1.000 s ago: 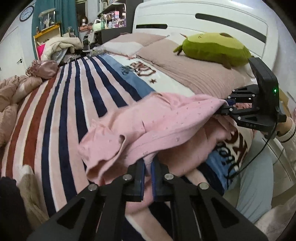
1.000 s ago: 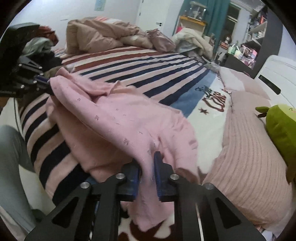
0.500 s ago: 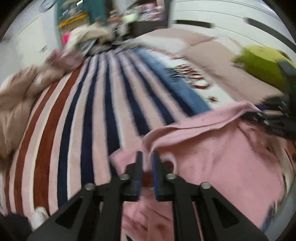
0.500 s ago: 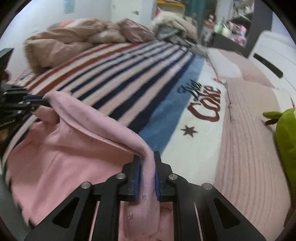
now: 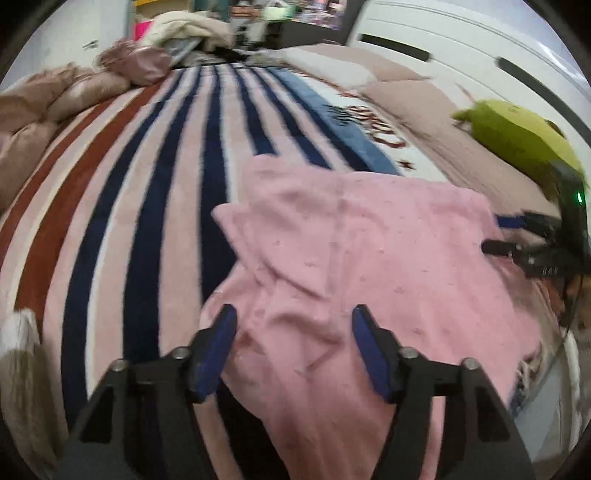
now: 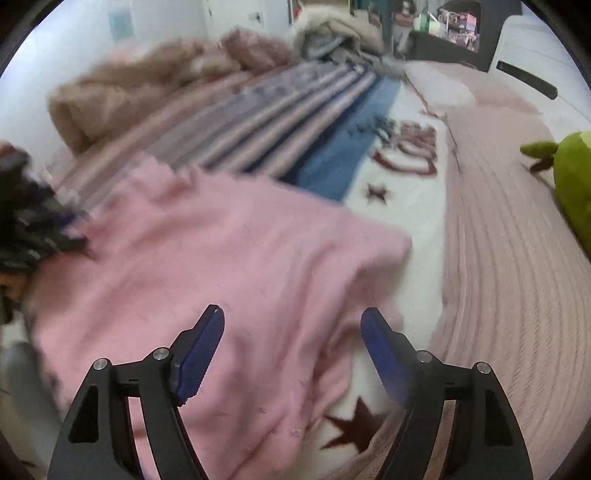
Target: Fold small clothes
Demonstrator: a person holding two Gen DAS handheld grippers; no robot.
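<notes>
A small pink garment lies spread on the striped blanket of a bed, with folds near its left edge. My left gripper hovers over the garment's near left part, jaws opening, its blue pads apart and off the cloth. The right wrist view shows the same pink garment, blurred, and my right gripper above its near right corner, jaws opening wide, nothing pressed between the pads. The right gripper's black body shows at the right edge of the left wrist view.
A green plush toy lies on the pink ribbed cover to the right. Rumpled tan bedding and piled clothes sit at the far side. The white headboard stands behind the pillows.
Both grippers let go of the pink garment and opened. The cloth, held up before, now lies spread flat on the blanket, and both grippers have sunk and moved across it.
</notes>
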